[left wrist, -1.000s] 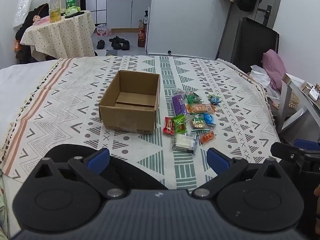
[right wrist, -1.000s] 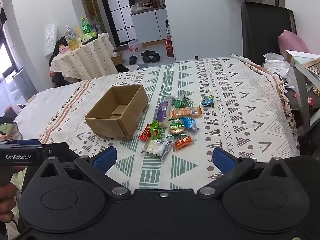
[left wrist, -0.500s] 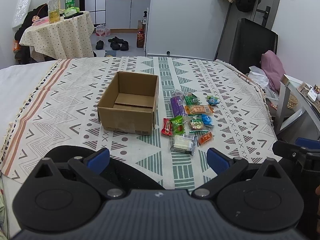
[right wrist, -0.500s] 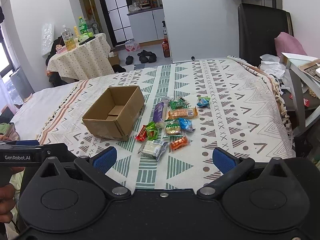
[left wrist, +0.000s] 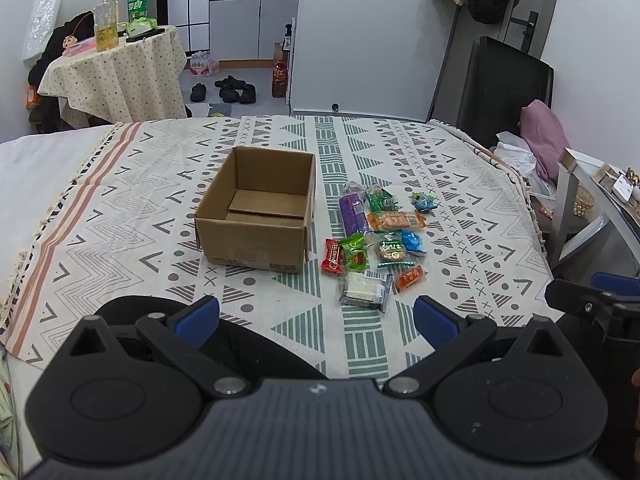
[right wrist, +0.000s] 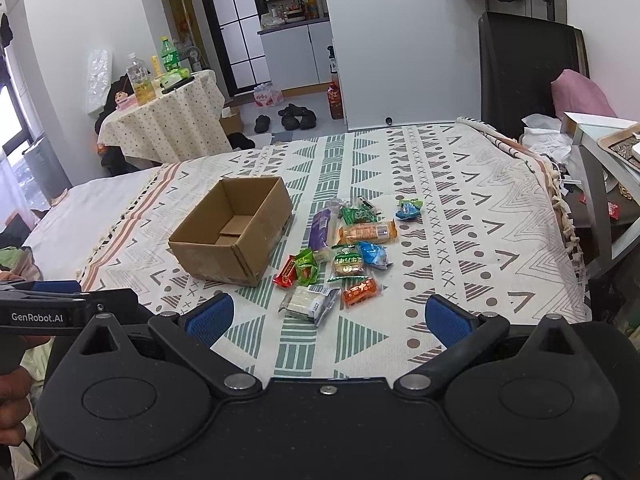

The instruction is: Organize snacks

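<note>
- The snacks (left wrist: 372, 240) lie in a loose cluster on the patterned bedspread (left wrist: 460, 184), just right of the cardboard box (left wrist: 256, 210).
- The box stands open, nothing inside.
- Left gripper (left wrist: 316, 316) and right gripper (right wrist: 328, 316) hover near the bed's edge, fingers spread apart, holding nothing.

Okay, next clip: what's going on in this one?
A person holds a gripper in each hand over a bed with a patterned cloth, about to sort snacks. The left gripper and right gripper are both open and empty, short of the items. A cardboard box sits open with nothing visible inside it. To its right lies a loose cluster of wrapped snacks, with a white packet nearest the grippers. Nothing has been picked up yet.
</note>
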`<state>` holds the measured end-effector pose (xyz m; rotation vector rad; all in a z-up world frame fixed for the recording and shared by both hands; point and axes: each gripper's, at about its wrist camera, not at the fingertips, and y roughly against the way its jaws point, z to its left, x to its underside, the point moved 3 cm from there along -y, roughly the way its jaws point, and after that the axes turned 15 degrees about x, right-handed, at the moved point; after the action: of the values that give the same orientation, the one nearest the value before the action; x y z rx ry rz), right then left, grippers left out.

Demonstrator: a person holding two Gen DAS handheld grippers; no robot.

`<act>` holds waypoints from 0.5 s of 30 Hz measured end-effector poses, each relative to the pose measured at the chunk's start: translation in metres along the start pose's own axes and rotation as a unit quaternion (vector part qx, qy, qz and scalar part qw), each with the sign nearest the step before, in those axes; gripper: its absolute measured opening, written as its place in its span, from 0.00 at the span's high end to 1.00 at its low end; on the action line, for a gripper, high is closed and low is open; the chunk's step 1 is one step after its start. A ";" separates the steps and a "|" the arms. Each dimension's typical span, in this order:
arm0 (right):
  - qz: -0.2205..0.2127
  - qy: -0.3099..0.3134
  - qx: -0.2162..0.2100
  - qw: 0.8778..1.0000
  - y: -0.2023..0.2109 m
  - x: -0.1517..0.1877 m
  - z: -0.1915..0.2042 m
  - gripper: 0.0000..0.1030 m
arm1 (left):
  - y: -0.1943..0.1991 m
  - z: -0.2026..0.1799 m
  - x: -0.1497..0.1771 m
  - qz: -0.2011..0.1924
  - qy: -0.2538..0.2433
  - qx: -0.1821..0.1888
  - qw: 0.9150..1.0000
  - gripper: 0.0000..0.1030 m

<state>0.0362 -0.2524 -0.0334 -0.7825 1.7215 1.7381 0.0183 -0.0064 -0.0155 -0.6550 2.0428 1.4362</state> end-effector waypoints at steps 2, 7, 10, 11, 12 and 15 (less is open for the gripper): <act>0.000 -0.001 0.001 1.000 0.000 0.000 0.000 0.00 | 0.000 0.000 -0.001 0.001 -0.001 -0.001 1.000 0.00; -0.003 0.001 0.002 1.000 0.002 -0.002 -0.003 0.00 | 0.000 0.001 -0.001 0.000 -0.001 0.000 1.000 0.00; -0.002 0.000 0.001 1.000 0.002 -0.002 -0.003 0.00 | 0.000 0.001 -0.001 0.000 -0.002 0.000 1.000 0.00; -0.003 0.001 0.002 1.000 0.002 -0.001 -0.003 0.00 | 0.000 0.001 -0.001 0.000 -0.002 0.000 1.000 0.00; -0.002 0.001 0.002 1.000 0.001 -0.002 -0.003 0.00 | 0.000 0.001 -0.001 0.000 -0.002 -0.001 1.000 0.00; -0.001 0.000 0.003 1.000 0.002 -0.002 -0.004 0.00 | 0.000 0.000 -0.001 0.000 -0.002 -0.001 1.000 0.00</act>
<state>0.0363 -0.2566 -0.0309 -0.7817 1.7237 1.7313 0.0189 -0.0062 -0.0149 -0.6526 2.0386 1.4381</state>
